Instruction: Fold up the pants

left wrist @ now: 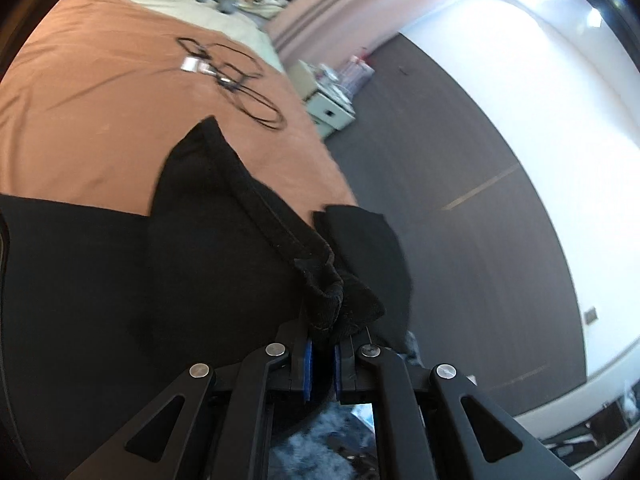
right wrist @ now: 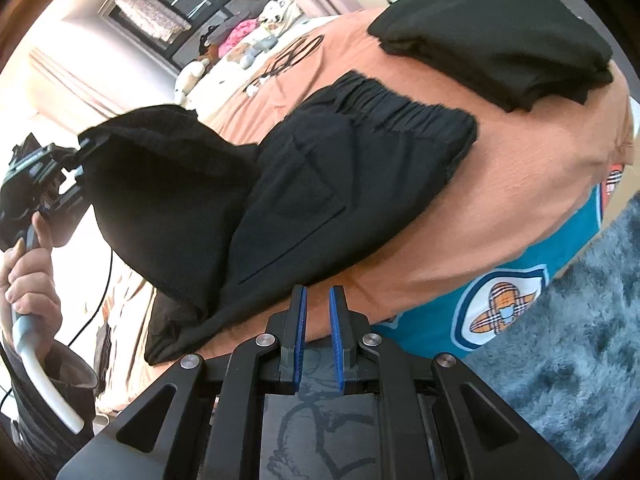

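Observation:
Black pants (right wrist: 320, 168) lie on the orange bed cover (right wrist: 520, 184), elastic waistband towards the far side. Their leg end (right wrist: 168, 200) is lifted and carried over the rest. My left gripper (left wrist: 322, 332) is shut on that bunched leg hem (left wrist: 332, 296); in the right wrist view the left gripper (right wrist: 60, 160) shows at the left edge, held by a hand (right wrist: 28, 272). My right gripper (right wrist: 318, 292) hovers at the bed's near edge just short of the pants, its blue pads nearly together and holding nothing.
A folded black garment (right wrist: 500, 40) sits on the bed beyond the waistband. A black cable with a small device (left wrist: 236, 80) lies further up the cover. A pale nightstand (left wrist: 332, 108) stands beside the bed; a shaggy blue-grey rug (right wrist: 580, 340) covers the floor.

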